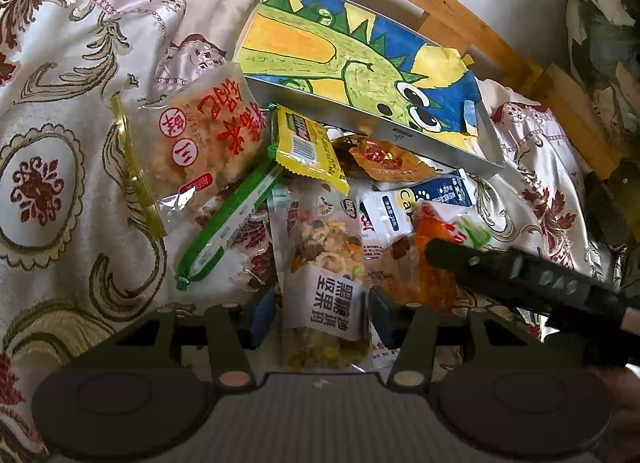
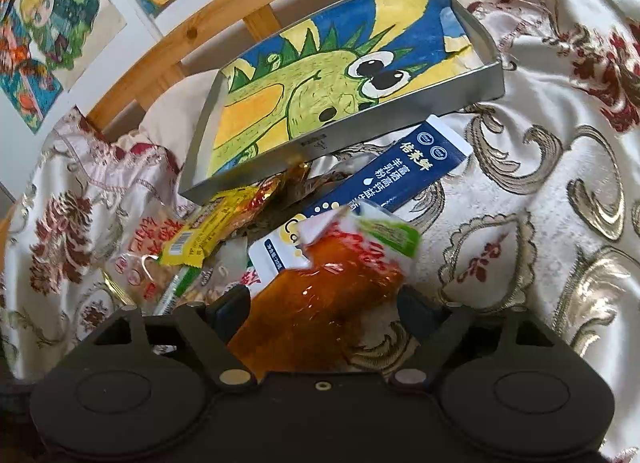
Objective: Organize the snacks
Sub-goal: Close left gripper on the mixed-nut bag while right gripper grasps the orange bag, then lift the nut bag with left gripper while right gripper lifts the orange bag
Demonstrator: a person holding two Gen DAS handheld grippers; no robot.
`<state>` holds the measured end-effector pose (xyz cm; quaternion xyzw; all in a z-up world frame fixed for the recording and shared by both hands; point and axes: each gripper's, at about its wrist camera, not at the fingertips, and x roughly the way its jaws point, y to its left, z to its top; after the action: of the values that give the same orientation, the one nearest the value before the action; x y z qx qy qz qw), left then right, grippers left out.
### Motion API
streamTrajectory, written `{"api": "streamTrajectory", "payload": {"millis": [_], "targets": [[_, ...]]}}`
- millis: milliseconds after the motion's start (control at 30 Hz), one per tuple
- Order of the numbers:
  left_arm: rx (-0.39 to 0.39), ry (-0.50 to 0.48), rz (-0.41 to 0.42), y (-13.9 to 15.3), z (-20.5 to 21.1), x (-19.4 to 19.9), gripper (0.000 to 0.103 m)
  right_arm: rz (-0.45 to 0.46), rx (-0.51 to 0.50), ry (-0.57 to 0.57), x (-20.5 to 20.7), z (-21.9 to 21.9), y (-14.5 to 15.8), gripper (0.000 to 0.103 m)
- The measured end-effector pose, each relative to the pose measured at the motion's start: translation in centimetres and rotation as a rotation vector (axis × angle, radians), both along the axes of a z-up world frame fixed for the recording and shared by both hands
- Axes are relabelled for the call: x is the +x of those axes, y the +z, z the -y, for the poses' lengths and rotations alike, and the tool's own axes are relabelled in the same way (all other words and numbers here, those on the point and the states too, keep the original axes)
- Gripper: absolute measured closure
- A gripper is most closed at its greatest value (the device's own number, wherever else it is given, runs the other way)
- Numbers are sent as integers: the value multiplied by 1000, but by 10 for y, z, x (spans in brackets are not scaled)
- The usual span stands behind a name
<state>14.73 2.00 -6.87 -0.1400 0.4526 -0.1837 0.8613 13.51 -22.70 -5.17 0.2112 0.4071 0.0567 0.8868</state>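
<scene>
A heap of snack packs lies on a floral bedspread (image 1: 60, 183) in front of a grey tin tray (image 1: 360, 119) lined with a dinosaur drawing. My left gripper (image 1: 322, 315) straddles a clear nut-and-dried-fruit pack (image 1: 328, 259), its pads just beside the pack's edges. My right gripper (image 2: 324, 311) stands wide around an orange saucy pack (image 2: 320, 303), with a gap showing at the right pad. One black finger (image 1: 500, 271) of it reaches into the left wrist view over that orange pack (image 1: 432, 263). A rice-cracker bag (image 1: 200, 135), a yellow pack (image 1: 308, 147) and a green stick pack (image 1: 224, 223) lie to the left.
A dark blue sachet (image 2: 400, 167) and a white sachet (image 2: 276, 255) lie under the tray's (image 2: 340, 139) front edge. A wooden headboard (image 1: 460, 19) runs behind the tray. Drawings (image 2: 48, 23) hang on the wall. Bare bedspread (image 2: 540, 203) stretches to the right.
</scene>
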Motion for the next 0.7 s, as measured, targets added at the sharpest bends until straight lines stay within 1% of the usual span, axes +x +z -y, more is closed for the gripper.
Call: {"api": "streamTrajectory", "payload": {"millis": [33, 67, 100, 133, 167, 200, 533, 600, 700], "targets": [[-1, -1, 0, 0, 0, 0, 48, 6, -28, 12, 0, -5, 0, 25], [-1, -3, 1, 0, -1, -1, 48, 15, -53, 35, -1, -9, 1, 32], [0, -5, 1, 1, -1, 0, 48, 20, -61, 57, -2, -12, 0, 48], [1, -5, 2, 1, -1, -1, 49, 14, -55, 79, -2, -15, -1, 57], [0, -6, 4, 2, -1, -1, 50, 0, -37, 97, -2, -16, -4, 60], [2, -9, 4, 2, -1, -1, 54, -3, -31, 102, -4, -17, -4, 60], [24, -12, 8, 2, 2, -2, 57, 20, -71, 140, -12, -22, -3, 62], [24, -5, -9, 4, 2, -2, 57, 25, -70, 140, -14, -21, -3, 64], [12, -11, -34, 6, 2, -3, 57, 31, -62, 138, -19, -20, -1, 65]]}}
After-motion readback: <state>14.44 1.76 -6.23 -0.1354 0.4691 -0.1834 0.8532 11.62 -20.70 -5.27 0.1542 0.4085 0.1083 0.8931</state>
